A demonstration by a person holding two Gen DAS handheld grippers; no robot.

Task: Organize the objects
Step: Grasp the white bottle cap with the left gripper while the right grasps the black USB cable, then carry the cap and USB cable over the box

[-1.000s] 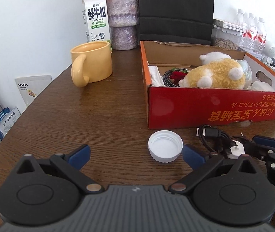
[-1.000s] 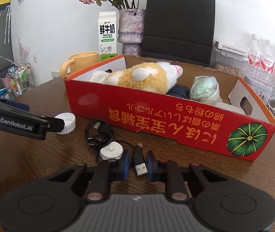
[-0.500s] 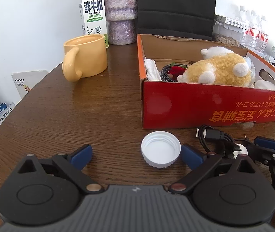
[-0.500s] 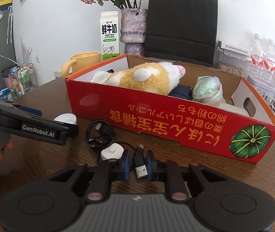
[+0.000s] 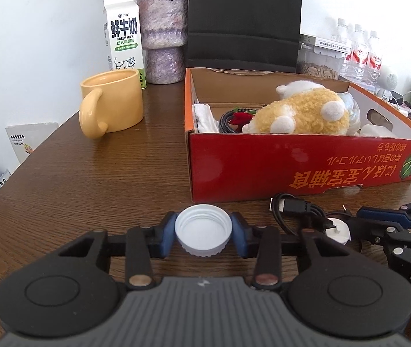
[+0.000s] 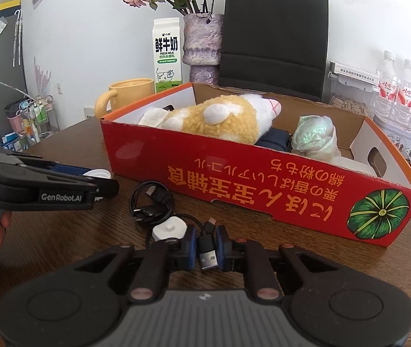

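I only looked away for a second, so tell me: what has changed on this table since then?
The left hand-held gripper has just been closing, and its blue pads now sit against both sides of the white cap, which before lay loose between wide-open jaws. The right hand-held gripper remains shut on the USB plug of the black cable. The red box, mug and milk carton stayed put.

reads "fresh milk" on milk carton [image 5: 124, 40]; "genrobot.ai" on left gripper [image 6: 101, 183]; "das" on right gripper [image 5: 379, 222].

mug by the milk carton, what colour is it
Yellow-orange mug, plain, no pattern; it shows best in the left wrist view.
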